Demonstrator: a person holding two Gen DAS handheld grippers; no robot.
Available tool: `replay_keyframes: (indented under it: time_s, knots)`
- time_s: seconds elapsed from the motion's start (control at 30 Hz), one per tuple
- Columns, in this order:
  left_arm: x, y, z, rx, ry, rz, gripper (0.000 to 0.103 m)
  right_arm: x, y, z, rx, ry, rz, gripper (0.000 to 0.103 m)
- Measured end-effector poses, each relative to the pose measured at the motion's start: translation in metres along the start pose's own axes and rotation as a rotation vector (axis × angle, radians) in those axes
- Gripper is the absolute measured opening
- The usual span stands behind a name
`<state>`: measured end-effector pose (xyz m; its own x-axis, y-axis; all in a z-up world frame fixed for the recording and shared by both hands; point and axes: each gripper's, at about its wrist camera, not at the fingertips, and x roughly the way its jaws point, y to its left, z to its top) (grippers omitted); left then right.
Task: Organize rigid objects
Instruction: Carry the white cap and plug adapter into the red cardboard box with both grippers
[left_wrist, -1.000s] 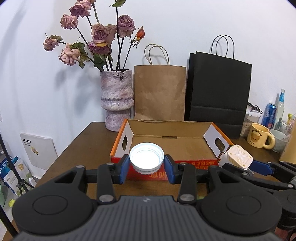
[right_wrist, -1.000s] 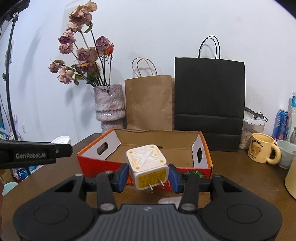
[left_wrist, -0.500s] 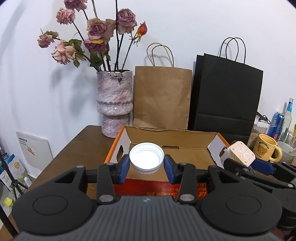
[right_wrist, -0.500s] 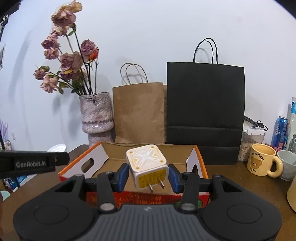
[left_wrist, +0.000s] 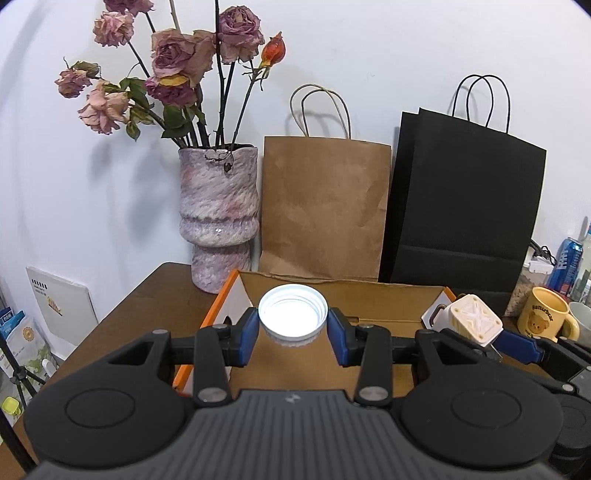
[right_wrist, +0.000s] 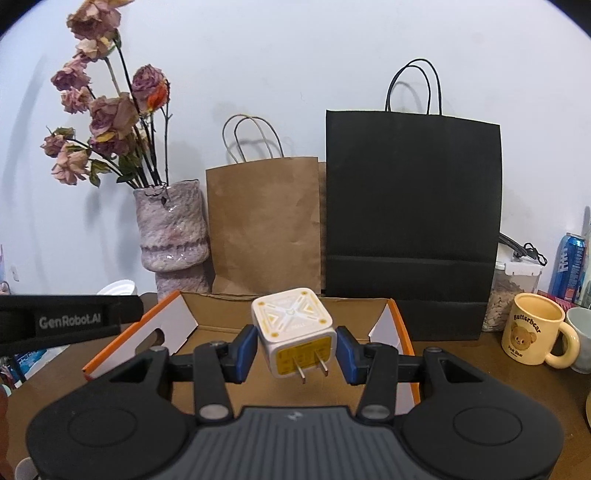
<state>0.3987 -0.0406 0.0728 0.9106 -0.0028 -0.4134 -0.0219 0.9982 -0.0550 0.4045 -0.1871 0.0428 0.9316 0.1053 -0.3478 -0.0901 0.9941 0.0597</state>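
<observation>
Left wrist view: left gripper (left_wrist: 293, 329) clamped on a white cap (left_wrist: 292, 315), blue fingers (left_wrist: 246, 339) pressed to both its sides, open side up, held in the air over the near left part of the box (left_wrist: 388, 299). Box open-topped, cardboard with orange edges, sitting on the brown table (left_wrist: 147, 295). Behind the box against the wall, left to right: vase (left_wrist: 218, 218) with dried roses (left_wrist: 177, 59), brown bag (left_wrist: 325, 206), black bag (left_wrist: 465, 206). At right, right gripper (left_wrist: 480, 334) gripping a charger (left_wrist: 474, 319) above the box's right end; beyond it a yellow mug (left_wrist: 543, 314) and a blue can (left_wrist: 567, 264). Right wrist view: right gripper (right_wrist: 295, 349) closed on the charger (right_wrist: 295, 328), a white and yellow cube with two prongs pointing toward the camera, fingers (right_wrist: 349, 356) tight on its left and right faces, held aloft over the box (right_wrist: 177, 321). Left gripper's black body with GenRobot.AI lettering reaching in from the left edge, cap (right_wrist: 118, 288) just visible behind it. Vase (right_wrist: 171, 236), brown bag (right_wrist: 262, 221) and black bag (right_wrist: 412, 221) along the wall. Mug (right_wrist: 535, 334) on the table (right_wrist: 480, 354) at right, a jar (right_wrist: 511, 291) and can (right_wrist: 569, 267) behind it.
</observation>
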Motion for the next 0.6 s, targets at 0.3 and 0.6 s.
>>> replay_keyframes:
  time_s: [0.3, 0.6]
  knots:
    - [0.028, -0.003, 0.010, 0.003, 0.000, 0.033, 0.041, 0.031, -0.001, 0.010, -0.003, 0.025, -0.017, 0.045]
    - [0.066, 0.002, 0.010, -0.002, 0.045, 0.086, 0.041, 0.053, -0.005, 0.013, 0.011, 0.038, -0.021, 0.045]
